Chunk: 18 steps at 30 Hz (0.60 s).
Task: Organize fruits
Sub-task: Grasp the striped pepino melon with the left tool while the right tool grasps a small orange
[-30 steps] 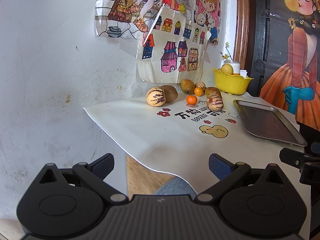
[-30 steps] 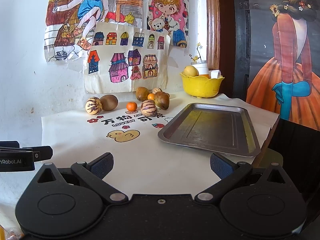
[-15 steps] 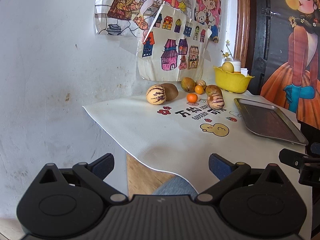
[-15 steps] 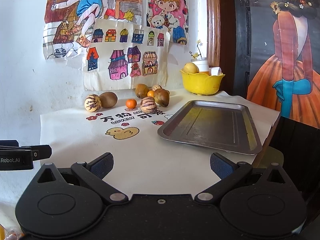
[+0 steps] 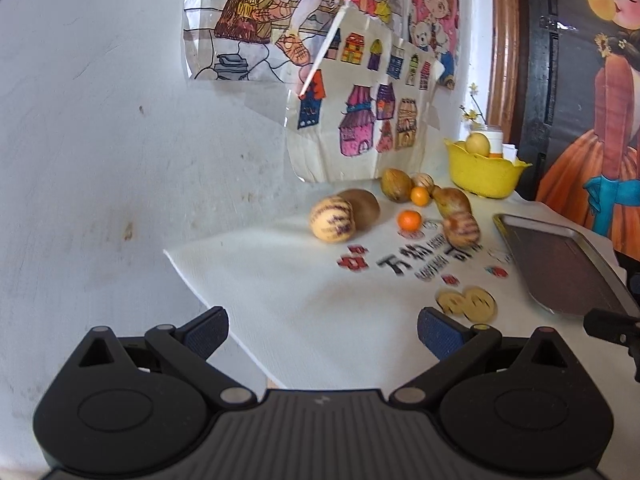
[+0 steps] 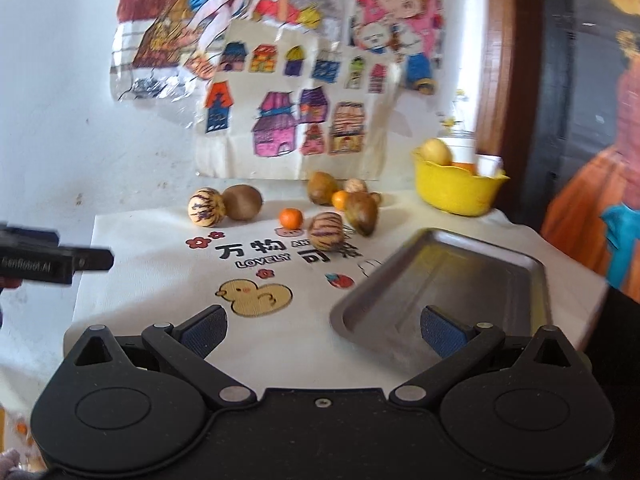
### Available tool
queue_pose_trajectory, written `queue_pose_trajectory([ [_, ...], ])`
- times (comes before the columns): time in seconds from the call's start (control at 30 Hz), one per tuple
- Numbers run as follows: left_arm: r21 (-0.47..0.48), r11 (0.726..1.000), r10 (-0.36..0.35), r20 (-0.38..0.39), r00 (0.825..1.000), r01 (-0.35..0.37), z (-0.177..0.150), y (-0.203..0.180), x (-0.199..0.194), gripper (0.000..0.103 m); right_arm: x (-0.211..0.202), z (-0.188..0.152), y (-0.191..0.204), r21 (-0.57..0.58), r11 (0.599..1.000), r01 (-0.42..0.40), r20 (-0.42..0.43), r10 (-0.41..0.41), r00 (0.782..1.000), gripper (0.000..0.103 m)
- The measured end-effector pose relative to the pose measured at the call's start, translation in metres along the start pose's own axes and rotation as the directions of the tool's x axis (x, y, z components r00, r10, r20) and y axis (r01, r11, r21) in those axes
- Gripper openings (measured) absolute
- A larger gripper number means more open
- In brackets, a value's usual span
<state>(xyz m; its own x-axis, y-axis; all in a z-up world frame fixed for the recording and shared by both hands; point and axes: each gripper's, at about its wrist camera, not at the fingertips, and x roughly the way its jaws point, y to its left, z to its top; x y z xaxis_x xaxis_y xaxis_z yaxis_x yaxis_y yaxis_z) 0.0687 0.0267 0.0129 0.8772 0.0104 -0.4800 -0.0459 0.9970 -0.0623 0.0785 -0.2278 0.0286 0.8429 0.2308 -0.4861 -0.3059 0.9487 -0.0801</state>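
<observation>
Several fruits lie at the back of the white table mat: a striped melon (image 5: 331, 220) (image 6: 205, 212) beside a brown kiwi (image 5: 362, 209) (image 6: 243, 202), a small orange (image 5: 409, 220) (image 6: 291, 218), a second striped melon (image 5: 462, 231) (image 6: 327, 231), and more brown fruits behind. A metal tray (image 5: 560, 264) (image 6: 448, 292) lies on the right. My left gripper (image 5: 322, 332) is open over the mat's near left corner, holding nothing. My right gripper (image 6: 324, 332) is open above the tray's near corner, holding nothing.
A yellow bowl (image 5: 482, 174) (image 6: 456, 188) with a pale fruit stands at the back right by a white cup. Drawings hang on the wall (image 5: 100, 140) behind. The mat shows a printed duck (image 6: 254, 296). The left gripper's body (image 6: 48, 264) shows at the right wrist view's left edge.
Both grippers have moved forward toward the fruits and tray; the scene looms larger and slightly blurred. Both sets of jaws stay open and empty.
</observation>
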Motion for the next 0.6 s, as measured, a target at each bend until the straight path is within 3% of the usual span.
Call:
queue_pose_trajectory([
  [0.37, -0.014, 0.999, -0.045, -0.036, 0.998, 0.044, 0.048, 0.009, 0.067, 0.103, 0.074, 0.059, 0.004, -0.265, 0.956, -0.127, -0.036, 0.121, 0.992, 0.103],
  [0.5, -0.016, 0.998, -0.058, -0.049, 0.997, 0.058, 0.060, 0.009, 0.092, 0.103, 0.107, 0.079, 0.005, -0.396, 0.903, -0.165, -0.035, 0.165, 0.986, 0.103],
  [0.6, -0.027, 0.996, -0.083, -0.055, 0.995, 0.082, 0.068, 0.010, 0.110, 0.103, 0.134, 0.092, 0.005, -0.497, 0.842, -0.208, -0.064, 0.204, 0.977, 0.102],
])
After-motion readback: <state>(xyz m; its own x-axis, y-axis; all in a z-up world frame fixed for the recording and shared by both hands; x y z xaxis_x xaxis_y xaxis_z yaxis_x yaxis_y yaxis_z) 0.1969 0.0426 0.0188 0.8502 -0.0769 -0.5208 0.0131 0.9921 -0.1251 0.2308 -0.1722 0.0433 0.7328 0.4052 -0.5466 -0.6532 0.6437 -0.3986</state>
